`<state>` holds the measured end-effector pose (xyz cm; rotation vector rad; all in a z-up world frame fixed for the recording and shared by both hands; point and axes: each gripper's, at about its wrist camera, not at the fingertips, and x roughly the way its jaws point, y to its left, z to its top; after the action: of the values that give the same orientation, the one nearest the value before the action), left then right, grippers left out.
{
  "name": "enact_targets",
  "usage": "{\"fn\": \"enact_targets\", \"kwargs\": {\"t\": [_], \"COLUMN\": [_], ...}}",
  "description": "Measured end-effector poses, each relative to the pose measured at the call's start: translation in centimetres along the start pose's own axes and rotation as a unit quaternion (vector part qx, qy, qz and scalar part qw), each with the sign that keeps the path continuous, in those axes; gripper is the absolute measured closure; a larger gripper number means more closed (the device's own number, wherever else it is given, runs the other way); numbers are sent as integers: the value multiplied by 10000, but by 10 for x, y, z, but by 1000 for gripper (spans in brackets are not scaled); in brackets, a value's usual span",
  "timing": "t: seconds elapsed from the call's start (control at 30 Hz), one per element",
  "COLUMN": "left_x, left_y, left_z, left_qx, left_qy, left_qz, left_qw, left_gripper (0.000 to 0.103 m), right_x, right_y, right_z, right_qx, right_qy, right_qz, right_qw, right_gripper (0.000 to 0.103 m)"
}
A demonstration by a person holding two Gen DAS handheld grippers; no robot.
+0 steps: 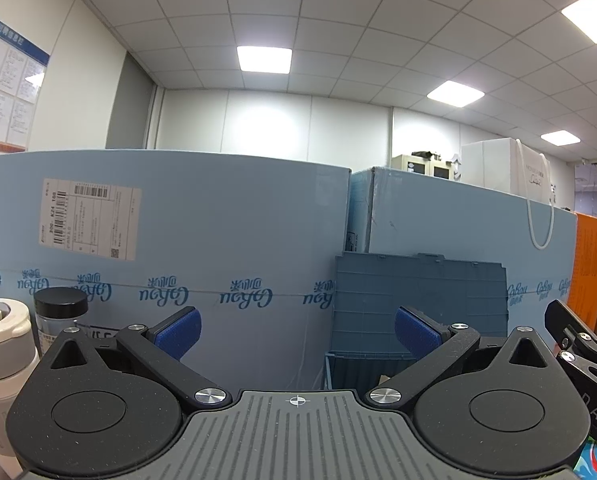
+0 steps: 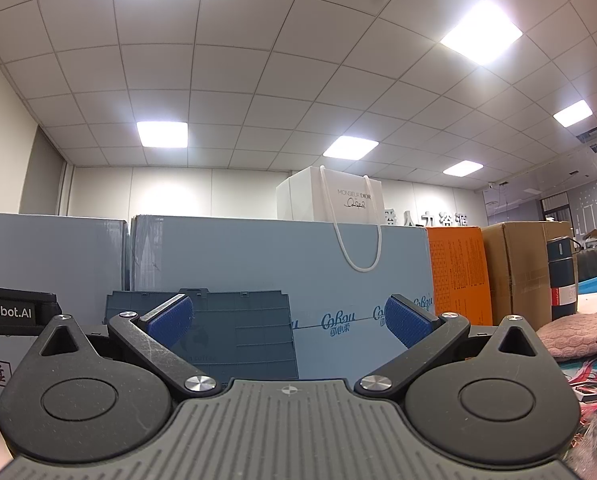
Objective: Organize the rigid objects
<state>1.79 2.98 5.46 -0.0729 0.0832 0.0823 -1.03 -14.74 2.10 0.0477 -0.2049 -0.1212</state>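
Right now both tools are spread wide w/ nothing between the pads. Left tool (image 1: 296, 330): blue pads well apart, empty gap, touching nothing. Right tool (image 2: 288, 322): same, released, pads far apart, no contact w/ anything.

Task things, left wrist view: a white bottle (image 1: 2, 360) stands upright at the far left edge, long axis vertical, lid on top. Just beside it, a bit further back, a clear jar w/ black cap (image 1: 60, 312), also upright, cap up. Both sit left of the left tool, not touching it; jar's base is hidden behind the tool body.

Straight ahead in both views: a grey-blue plastic crate (image 1: 418, 300), its ribbed panel standing upright against the big light-blue cartons (image 1: 218, 220). Crate is right of centre for the left tool, left of centre for the right tool. A white paper bag (image 2: 330, 196) sits on top of the cartons, its cord handle hanging down the front.

Right wrist view, far right: a dark bottle (image 2: 562, 276) upright, long axis vertical, in front of a brown box (image 2: 518, 264); an orange box (image 2: 458, 272) stands between that and the blue cartons. A pink knit cloth (image 2: 578, 336) lies on the counter near the bottle's base.
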Motion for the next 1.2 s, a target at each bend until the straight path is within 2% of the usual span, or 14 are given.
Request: {"fn": "enact_targets", "kwargs": {"t": [1.2], "left_x": [-2], "left_y": [-1], "left_z": [1], "left_qx": [35], "left_qy": [-32], "left_qz": [-15], "left_qw": [10000], "left_gripper": [0], "right_x": [0], "right_y": [-1], "right_z": [-1], "right_qx": [-14], "right_qy": [10], "right_qz": [9], "right_qw": [10000], "right_gripper": [0]}}
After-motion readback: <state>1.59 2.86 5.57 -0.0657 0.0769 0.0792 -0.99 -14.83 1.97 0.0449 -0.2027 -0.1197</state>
